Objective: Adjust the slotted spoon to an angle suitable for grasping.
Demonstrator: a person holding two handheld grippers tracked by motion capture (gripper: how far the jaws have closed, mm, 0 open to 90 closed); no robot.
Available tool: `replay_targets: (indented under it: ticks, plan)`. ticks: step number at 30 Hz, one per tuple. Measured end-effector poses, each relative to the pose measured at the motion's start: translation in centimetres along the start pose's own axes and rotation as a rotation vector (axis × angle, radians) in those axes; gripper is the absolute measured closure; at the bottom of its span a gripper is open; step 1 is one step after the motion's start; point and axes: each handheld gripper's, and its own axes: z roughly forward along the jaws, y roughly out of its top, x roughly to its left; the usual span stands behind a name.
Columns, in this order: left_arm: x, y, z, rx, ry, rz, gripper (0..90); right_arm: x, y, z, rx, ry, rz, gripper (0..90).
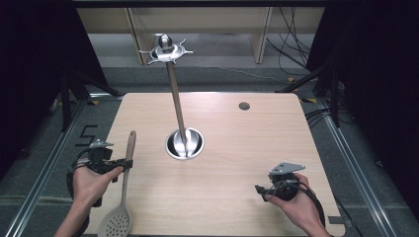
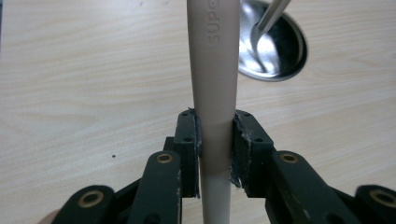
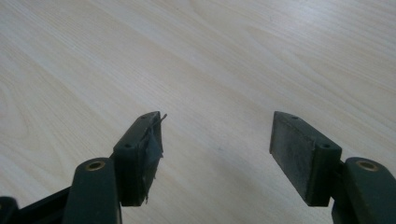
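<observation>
A slotted skimmer spoon (image 1: 124, 190) with a long beige handle (image 2: 214, 93) is at the table's front left; its perforated head points toward the person and its handle toward the back. My left gripper (image 1: 123, 163) is shut on the handle, and in the left gripper view the two pads press it from both sides. A metal utensil stand (image 1: 174, 98) rises from a round base (image 1: 185, 143) at the table's middle, with hooks at its top (image 1: 165, 49). My right gripper (image 1: 261, 190) stands open at the front right, over bare wood with nothing between its fingers (image 3: 140, 154).
The light wooden table (image 1: 237, 148) has a small round grommet (image 1: 244, 105) at the back right. Dark floor, cables and metal rails surround the table. The stand's shiny base (image 2: 273, 46) shows ahead and to the right of the held handle.
</observation>
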Motion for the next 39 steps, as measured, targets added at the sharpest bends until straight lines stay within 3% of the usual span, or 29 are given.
replay_targets:
  ticks: [4,5,9,11,12,18,22,24,27,33,39]
  plan:
    - [-0.3,-0.9,-1.7,-0.071,-0.02,0.023,72.2,-0.1,0.0,0.0,-0.009,-0.009,-0.024,35.3]
    - [-0.2,-1.1,-2.0,-0.075,-0.032,0.049,72.2,0.0,0.0,-0.1,-0.01,-0.009,-0.011,35.3]
    - [-0.7,-1.9,-2.7,-0.129,-0.033,0.063,72.2,-0.1,0.1,-0.1,-0.022,-0.012,-0.03,35.5]
    - [-0.9,-2.2,-2.9,-0.167,-0.03,0.039,72.2,0.2,0.1,-0.2,-0.017,-0.005,0.006,35.6]
    - [-0.9,-2.4,-3.0,-0.181,-0.034,0.05,72.3,0.2,0.1,-0.2,-0.019,-0.005,0.002,35.5]
    - [-1.3,-3.0,-4.0,-0.221,-0.046,0.08,72.3,0.0,0.1,-0.1,-0.025,-0.008,-0.015,35.7]
    - [-1.6,-3.4,-4.6,-0.268,-0.05,0.089,72.3,0.2,0.1,-0.2,-0.021,-0.006,0.006,35.7]
    - [-1.6,-3.4,-4.9,-0.266,-0.052,0.095,72.3,0.1,0.1,-0.2,-0.022,-0.005,-0.007,35.7]
    - [-1.6,-3.6,-5.5,-0.299,-0.045,0.098,72.3,0.2,0.1,-0.2,-0.019,-0.006,0.006,35.7]
    - [-1.8,-3.6,-6.4,-0.359,-0.047,0.085,72.3,0.0,0.1,-0.1,-0.031,-0.012,-0.016,35.8]
    - [-2.1,-3.0,-7.1,-0.451,-0.035,0.098,72.4,-0.2,0.2,0.0,-0.035,-0.011,-0.028,35.8]
